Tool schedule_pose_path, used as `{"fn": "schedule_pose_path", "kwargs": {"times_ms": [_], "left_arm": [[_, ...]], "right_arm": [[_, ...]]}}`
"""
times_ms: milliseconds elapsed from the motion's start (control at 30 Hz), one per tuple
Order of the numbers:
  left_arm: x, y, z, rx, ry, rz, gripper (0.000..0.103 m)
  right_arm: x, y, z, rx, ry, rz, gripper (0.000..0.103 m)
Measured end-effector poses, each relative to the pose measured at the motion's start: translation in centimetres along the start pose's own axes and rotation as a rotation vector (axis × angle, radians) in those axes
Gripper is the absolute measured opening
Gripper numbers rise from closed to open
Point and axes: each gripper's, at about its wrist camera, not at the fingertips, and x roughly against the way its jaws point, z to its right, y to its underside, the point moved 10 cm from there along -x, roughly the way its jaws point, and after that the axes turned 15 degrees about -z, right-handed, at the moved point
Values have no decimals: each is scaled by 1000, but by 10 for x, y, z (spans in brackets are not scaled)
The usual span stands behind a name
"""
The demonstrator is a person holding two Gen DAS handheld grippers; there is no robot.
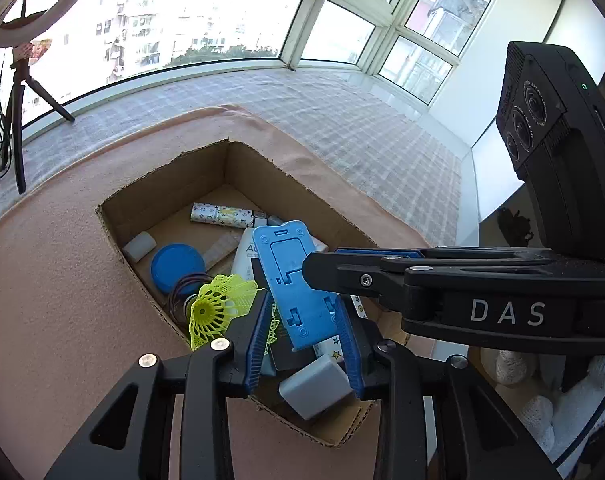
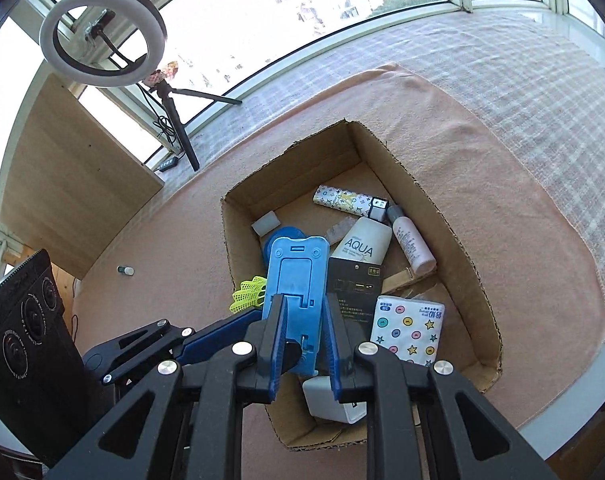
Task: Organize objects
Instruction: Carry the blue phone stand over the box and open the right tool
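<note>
A blue plastic phone stand hangs over an open cardboard box. My right gripper is shut on the stand at its lower end. My left gripper brackets the same stand from below; its blue pads sit at both sides of the stand's lower end, with a slight gap at the left pad. In the left wrist view the right gripper comes in from the right and touches the stand's edge.
The box holds a yellow shuttlecock, blue lid, AQUA bottle, pink bottle, patterned tube, tissue pack, dark card and grey block. A ring light on a tripod stands far left. A small cap lies on the pink cloth.
</note>
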Motion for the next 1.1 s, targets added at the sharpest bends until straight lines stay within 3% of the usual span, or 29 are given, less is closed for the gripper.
{"fn": "schedule_pose_path", "kwargs": {"times_ms": [33, 133, 433, 733, 1100], "left_arm": [[-2, 1, -2, 3, -6, -12, 68], [-3, 1, -4, -2, -21, -11, 70], [7, 7, -19, 19, -39, 2, 70], [31, 30, -57, 99, -82, 20, 70], [74, 104, -146, 286, -196, 22, 70]], "right_arm": [[1, -1, 3, 0, 12, 2, 29], [8, -3, 12, -4, 46, 32, 54], [12, -8, 14, -14, 52, 50, 55], [-4, -7, -18, 45, 25, 26, 55], [-39, -14, -99, 196, -4, -20, 55]]}}
